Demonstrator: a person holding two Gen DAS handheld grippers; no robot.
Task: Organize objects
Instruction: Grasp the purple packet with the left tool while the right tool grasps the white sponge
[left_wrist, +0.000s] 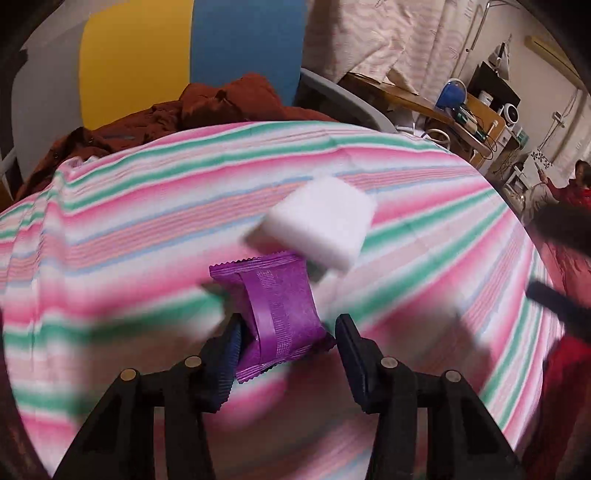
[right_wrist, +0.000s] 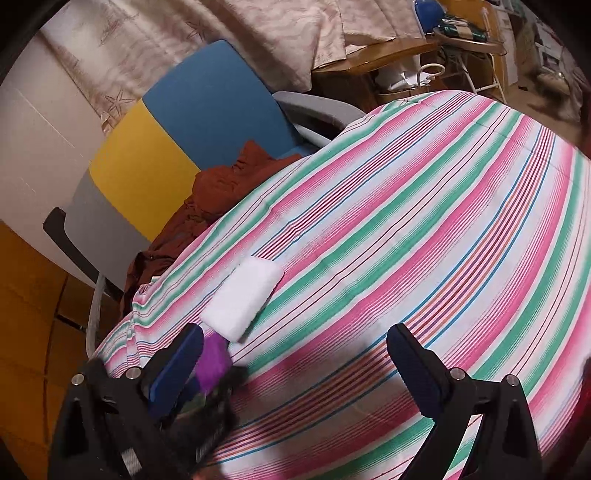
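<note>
behind left gripper (left_wrist: 288, 332): purple packet (left_wrist: 280, 314) (blurred)

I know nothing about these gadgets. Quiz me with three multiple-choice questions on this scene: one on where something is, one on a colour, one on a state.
1. Where is the white sponge block?
A. On the striped cloth
B. On the floor
C. On the blue chair

2. What colour is the packet between the left claw's fingers?
A. Green
B. Purple
C. Yellow

3. How does the right claw stand?
A. Shut on the sponge
B. Shut on the packet
C. Open, holding nothing

Answers: 1 A, it rests on the stripes just beyond the packet. 2 B, its crimped wrapper is purple. 3 C, its fingers stand wide apart over bare cloth.
</note>
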